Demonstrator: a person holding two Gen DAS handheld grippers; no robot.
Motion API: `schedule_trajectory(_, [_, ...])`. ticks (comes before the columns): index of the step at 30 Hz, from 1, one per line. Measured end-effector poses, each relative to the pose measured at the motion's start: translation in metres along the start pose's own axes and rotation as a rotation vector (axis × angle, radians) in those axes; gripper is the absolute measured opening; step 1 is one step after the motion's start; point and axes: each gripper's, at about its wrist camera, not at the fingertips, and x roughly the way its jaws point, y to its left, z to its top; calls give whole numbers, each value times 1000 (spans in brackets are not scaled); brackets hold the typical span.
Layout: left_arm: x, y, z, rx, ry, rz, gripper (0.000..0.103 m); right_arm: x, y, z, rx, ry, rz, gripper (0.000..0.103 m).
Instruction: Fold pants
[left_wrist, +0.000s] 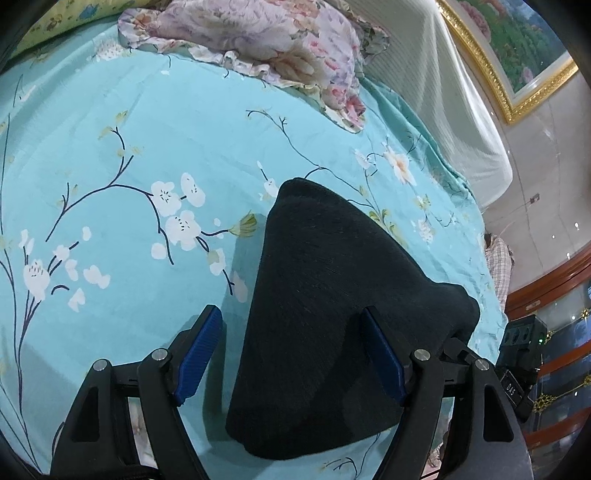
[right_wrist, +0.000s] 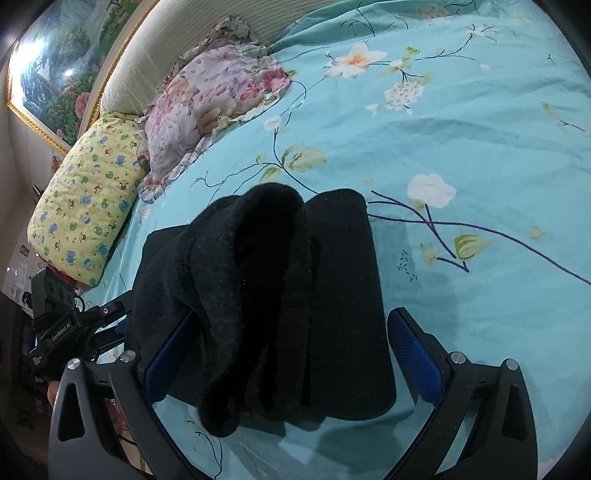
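Note:
The black knit pants (left_wrist: 325, 314) lie as a folded bundle on the turquoise flowered bedsheet (left_wrist: 110, 147). My left gripper (left_wrist: 291, 356) is open, its blue pads (left_wrist: 201, 354) standing wide on either side of the bundle's near end. In the right wrist view the same pants (right_wrist: 280, 295) show thick stacked layers, and one fold droops over the left blue pad (right_wrist: 166, 354). My right gripper (right_wrist: 291, 356) is open too and straddles the bundle from the opposite side. Each view catches the other gripper at its border: the right gripper (left_wrist: 517, 354), the left gripper (right_wrist: 55, 332).
A pink-flowered pillow (right_wrist: 207, 107) and a yellow printed pillow (right_wrist: 85, 206) lie by the padded headboard (left_wrist: 443, 92). A gold-framed painting (left_wrist: 517, 48) hangs above. The bed's edge (left_wrist: 480, 240) drops off beside the pants toward wooden furniture (left_wrist: 554, 295).

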Motion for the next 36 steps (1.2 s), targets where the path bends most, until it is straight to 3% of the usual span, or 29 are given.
schedule_trajectory(8, [16, -2, 6, -2, 13, 0, 81, 5, -4, 0, -17, 15, 4, 76])
schedule_trajectory(10, [19, -5, 8, 4, 17, 0, 82, 3, -7, 0, -12, 10, 13, 65])
schedule_trajectory(16, [26, -14, 8, 31, 16, 8, 82, 0, -11, 0, -15, 13, 46, 54])
schedule_trajectory(18, [27, -16, 7, 38, 16, 0, 75, 0, -11, 0, -12, 10, 52, 54])
schedule_trajectory(19, [27, -18, 7, 42, 23, -20, 63, 0, -11, 0, -9, 8, 55, 53])
schedule_trajectory(20, [28, -18, 7, 45, 29, -33, 58, -1, -11, -1, -10, 6, 53, 53])
schedule_trajectory(26, [17, -27, 4, 89, 4, -37, 40, -4, -7, -2, -10, -3, 63, 47])
schedule_trajectory(36, [-16, -36, 4, 102, -45, -75, 34, -17, 6, -1, -24, -28, 76, 42])
